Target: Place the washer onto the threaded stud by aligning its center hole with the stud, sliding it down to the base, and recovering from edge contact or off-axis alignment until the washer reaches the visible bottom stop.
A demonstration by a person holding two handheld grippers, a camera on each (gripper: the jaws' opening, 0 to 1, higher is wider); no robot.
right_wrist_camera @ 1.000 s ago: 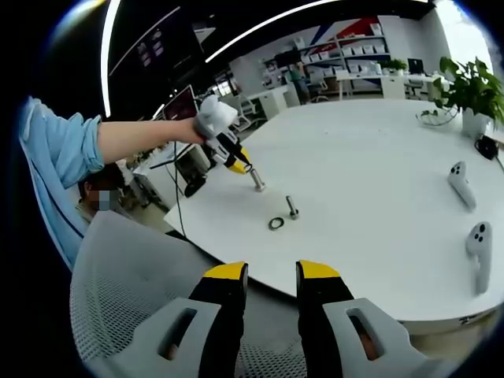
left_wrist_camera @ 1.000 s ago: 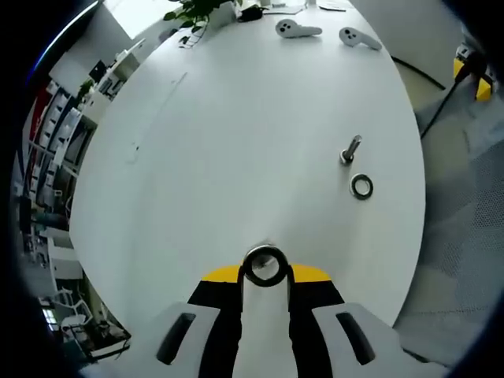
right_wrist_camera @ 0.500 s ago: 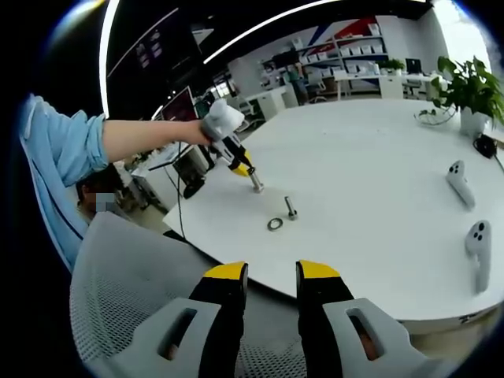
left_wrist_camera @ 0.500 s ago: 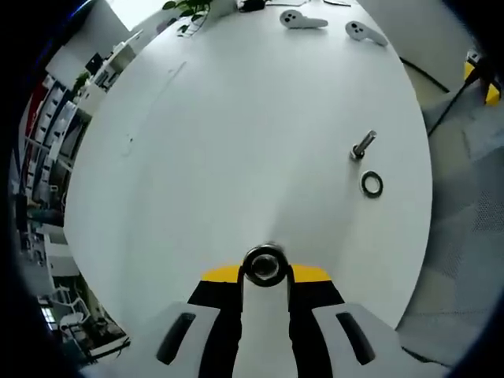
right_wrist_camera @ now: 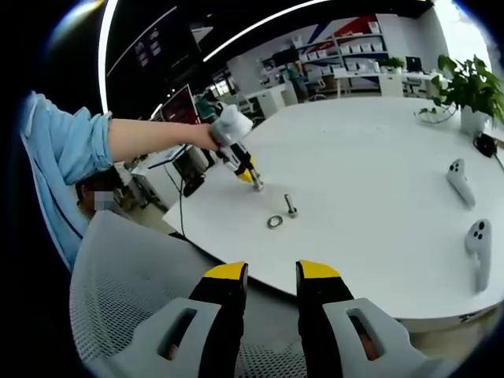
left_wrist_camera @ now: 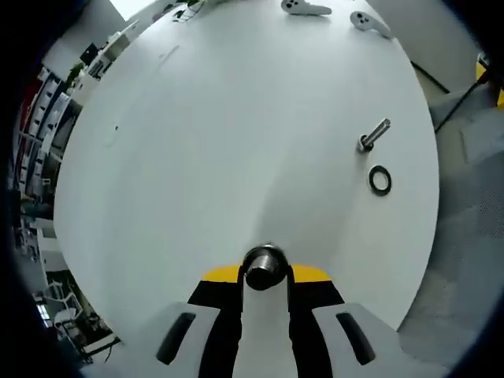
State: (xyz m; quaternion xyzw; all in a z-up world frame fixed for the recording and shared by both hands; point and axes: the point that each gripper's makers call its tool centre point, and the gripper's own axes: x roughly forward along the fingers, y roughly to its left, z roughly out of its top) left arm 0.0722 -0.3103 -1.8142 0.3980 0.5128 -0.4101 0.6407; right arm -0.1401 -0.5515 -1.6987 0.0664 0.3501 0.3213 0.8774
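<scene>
Luckily the left gripper (left_wrist_camera: pixel 265 277) squeezed a stud (left_wrist_camera: pixel 264 266) (the right gripper (right_wrist_camera: pixel 270 277) stayed apart), but it could tip while the washer (left_wrist_camera: pixel 380 179) waited.

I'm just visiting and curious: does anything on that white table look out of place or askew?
Nothing looks damaged or spilled. One oddity: the washer lies flat on the table beside the upright stud, not on it, while the left gripper holds another metal stud in its fingers.
</scene>
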